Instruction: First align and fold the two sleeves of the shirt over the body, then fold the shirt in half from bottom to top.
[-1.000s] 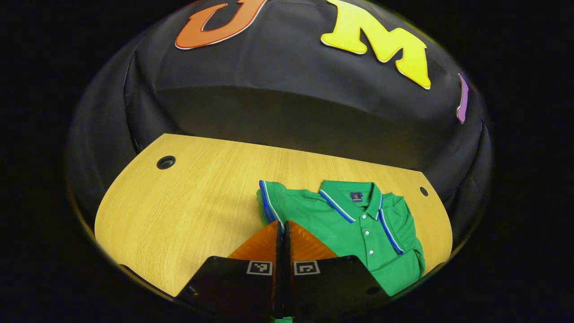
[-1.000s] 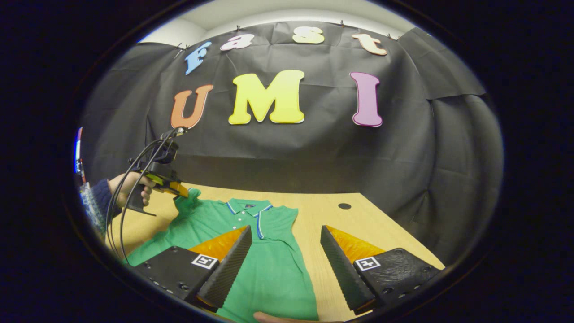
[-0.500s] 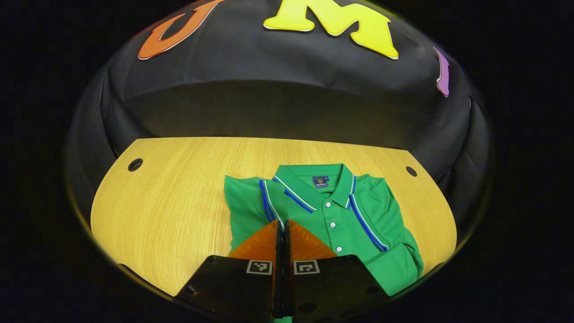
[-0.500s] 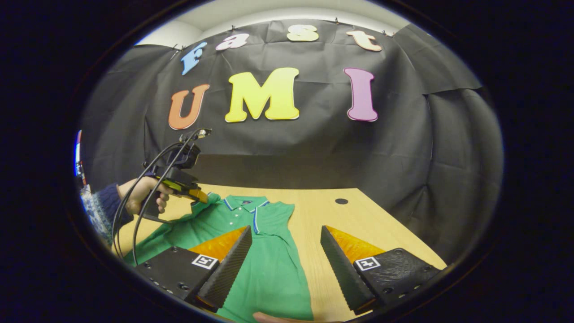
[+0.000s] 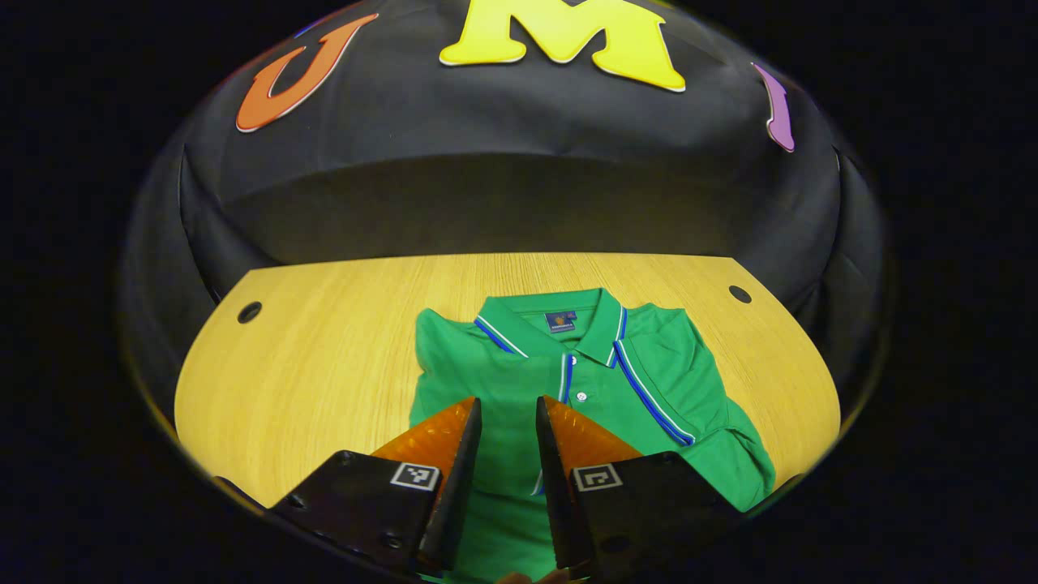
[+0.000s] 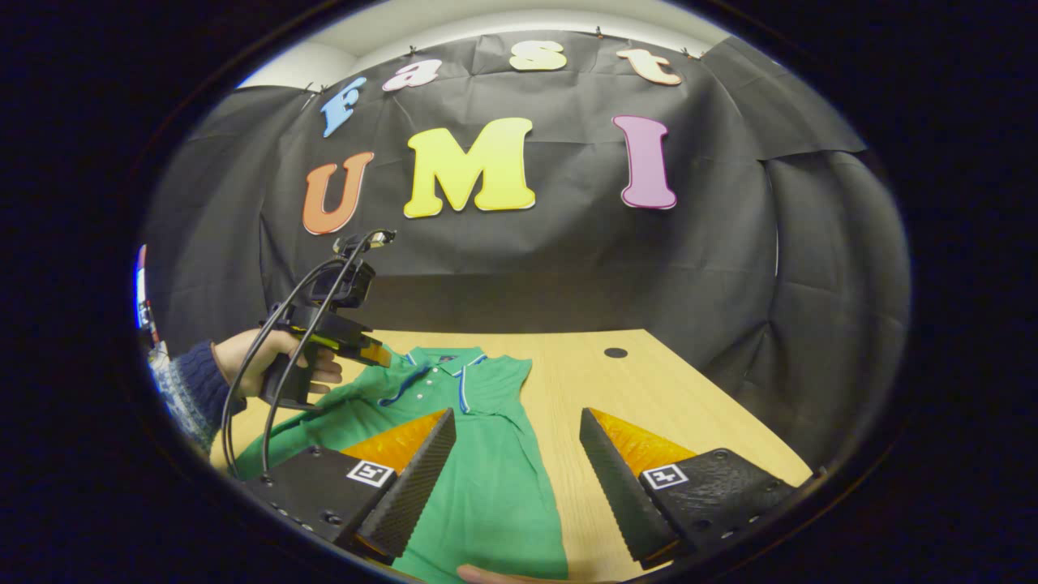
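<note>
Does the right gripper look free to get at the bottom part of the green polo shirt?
Probably yes: the right gripper is open above the green polo shirt's lower body, nothing lying between them.

Illumination is even and bright on the light wooden tabletop [image 5: 324, 357]; the black cloth backdrop [image 6: 714, 268] stays dim. Fisheye distortion curves edges. Focus is sharp.

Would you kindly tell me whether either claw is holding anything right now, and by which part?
Nothing is held: the left claw is open above the green shirt, and the right claw is open too.
</note>
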Demonstrator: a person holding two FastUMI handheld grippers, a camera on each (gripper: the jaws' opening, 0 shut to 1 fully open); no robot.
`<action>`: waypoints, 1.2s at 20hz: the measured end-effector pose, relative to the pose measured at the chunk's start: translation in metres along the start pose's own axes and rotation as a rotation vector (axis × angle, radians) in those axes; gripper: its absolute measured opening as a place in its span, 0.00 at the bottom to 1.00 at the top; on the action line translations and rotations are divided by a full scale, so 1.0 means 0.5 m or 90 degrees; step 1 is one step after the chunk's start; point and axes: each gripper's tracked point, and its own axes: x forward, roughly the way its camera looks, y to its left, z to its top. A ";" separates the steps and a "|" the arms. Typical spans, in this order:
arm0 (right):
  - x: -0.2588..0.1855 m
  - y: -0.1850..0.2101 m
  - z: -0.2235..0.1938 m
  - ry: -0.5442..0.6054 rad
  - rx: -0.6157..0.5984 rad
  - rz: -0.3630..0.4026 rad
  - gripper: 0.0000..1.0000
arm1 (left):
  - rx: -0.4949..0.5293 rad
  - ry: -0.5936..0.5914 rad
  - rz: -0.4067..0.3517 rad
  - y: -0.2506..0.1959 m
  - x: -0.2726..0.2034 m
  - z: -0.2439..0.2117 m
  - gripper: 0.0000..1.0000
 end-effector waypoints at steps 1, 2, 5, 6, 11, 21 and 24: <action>-0.012 0.004 -0.002 -0.002 -0.001 0.000 0.94 | 0.004 -0.010 0.003 -0.002 -0.018 0.002 0.49; -0.021 0.006 0.002 -0.005 -0.001 -0.001 0.94 | -0.001 -0.020 -0.005 -0.009 -0.035 0.004 0.65; -0.052 0.013 0.004 -0.018 -0.001 -0.002 0.95 | -0.002 -0.066 0.001 -0.007 -0.113 0.019 1.00; -0.065 0.017 0.008 -0.022 0.001 0.000 0.96 | 0.004 -0.087 0.008 -0.002 -0.143 0.027 0.97; -0.146 0.016 0.031 -0.057 -0.007 -0.011 0.95 | -0.005 -0.169 0.014 0.006 -0.300 0.031 1.00; -0.239 0.021 0.012 -0.070 -0.039 -0.017 0.96 | -0.007 -0.248 0.003 0.054 -0.535 -0.096 0.99; -0.231 0.015 -0.020 -0.039 -0.039 -0.023 0.95 | -0.034 -0.269 0.014 0.093 -0.575 -0.129 0.99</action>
